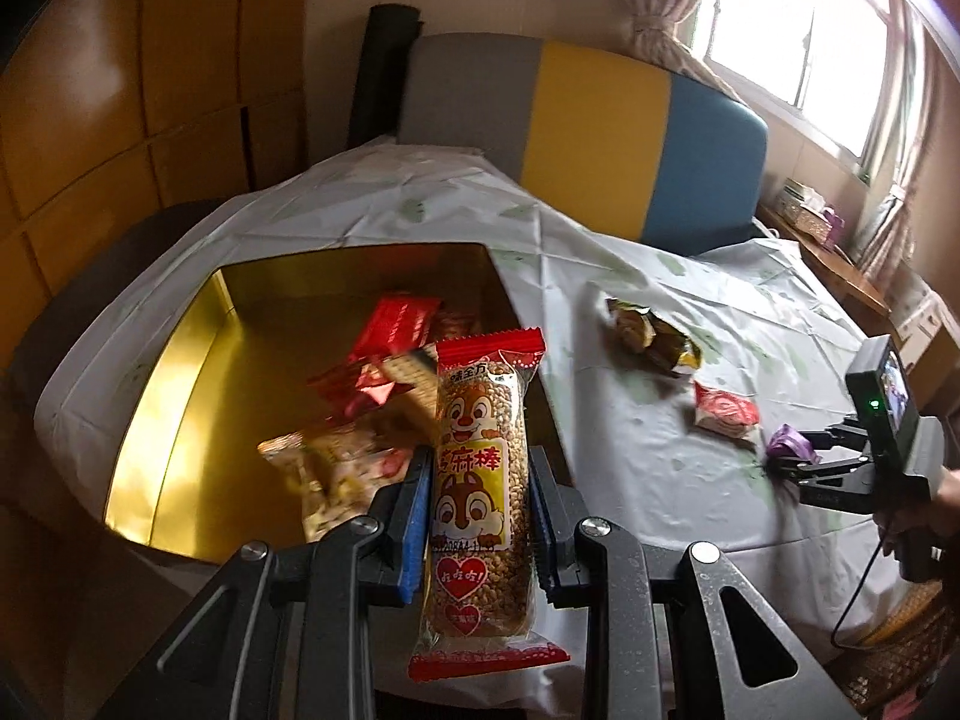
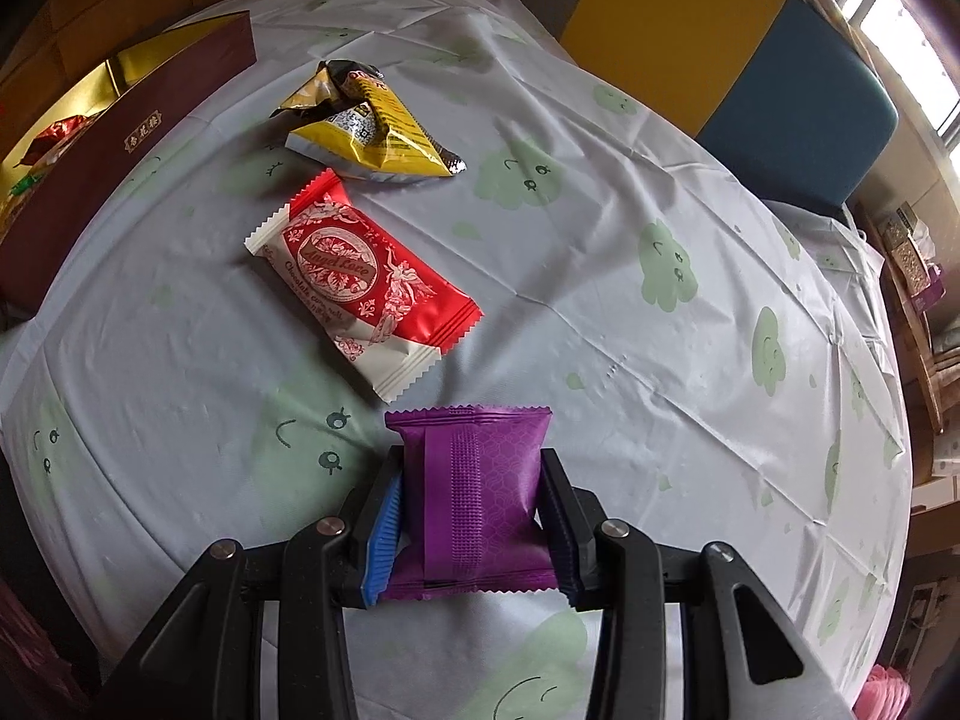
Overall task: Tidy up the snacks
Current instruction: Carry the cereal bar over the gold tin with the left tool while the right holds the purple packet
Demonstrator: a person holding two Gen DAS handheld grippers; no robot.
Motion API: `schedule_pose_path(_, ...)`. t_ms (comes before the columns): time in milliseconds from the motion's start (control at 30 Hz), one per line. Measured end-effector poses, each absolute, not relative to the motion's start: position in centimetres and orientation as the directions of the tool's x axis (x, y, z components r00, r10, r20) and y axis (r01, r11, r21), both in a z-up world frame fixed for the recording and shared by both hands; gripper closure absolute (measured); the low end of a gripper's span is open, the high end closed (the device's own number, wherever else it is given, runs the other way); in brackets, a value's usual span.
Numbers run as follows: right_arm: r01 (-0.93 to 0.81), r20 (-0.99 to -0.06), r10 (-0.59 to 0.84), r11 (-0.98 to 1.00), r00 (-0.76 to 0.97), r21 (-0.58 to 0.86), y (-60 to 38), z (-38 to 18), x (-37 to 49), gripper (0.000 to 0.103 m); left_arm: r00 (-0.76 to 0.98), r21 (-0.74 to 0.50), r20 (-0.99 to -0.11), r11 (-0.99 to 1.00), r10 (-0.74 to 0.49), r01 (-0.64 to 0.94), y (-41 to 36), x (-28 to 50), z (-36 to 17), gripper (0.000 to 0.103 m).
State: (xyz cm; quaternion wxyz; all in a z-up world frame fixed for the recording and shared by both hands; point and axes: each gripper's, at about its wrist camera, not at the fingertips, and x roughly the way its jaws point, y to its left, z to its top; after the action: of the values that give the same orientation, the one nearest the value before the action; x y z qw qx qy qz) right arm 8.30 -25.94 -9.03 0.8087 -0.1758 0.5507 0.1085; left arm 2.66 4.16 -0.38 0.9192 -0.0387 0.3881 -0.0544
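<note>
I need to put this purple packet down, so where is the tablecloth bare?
Bare tablecloth lies right of the red-and-white packet and yellow packet. It is crowded toward the gold box, which already holds snacks.

The snacks (image 1: 360, 396) in the gold box (image 1: 180, 396) are smeared with motion; their wrappers can't be read. The bar (image 1: 480, 498) hides the box's near right corner. In the right wrist view the box (image 2: 120, 138) runs off the left edge, its contents mostly behind its maroon wall. The person's hand (image 1: 924, 516) is cut off at the right edge.
</note>
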Motion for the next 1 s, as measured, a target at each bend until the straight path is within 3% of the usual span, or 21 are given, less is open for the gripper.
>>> schedule_pose_path(667,-0.386,-0.924,-0.032,0.902,0.382,-0.191,-25.6,-9.1,8.0,0.061,0.664,-0.137,-0.743,0.990,-0.085,-0.026,7.0,2.4,-1.7,0.074)
schedule_pose_path(1000,-0.401,-0.915,-0.053,0.888,0.400,-0.226,-25.2,-9.1,7.8,0.061,0.645,-0.304,-0.754,0.936,-0.124,-0.175,13.1,3.2,-1.9,0.074)
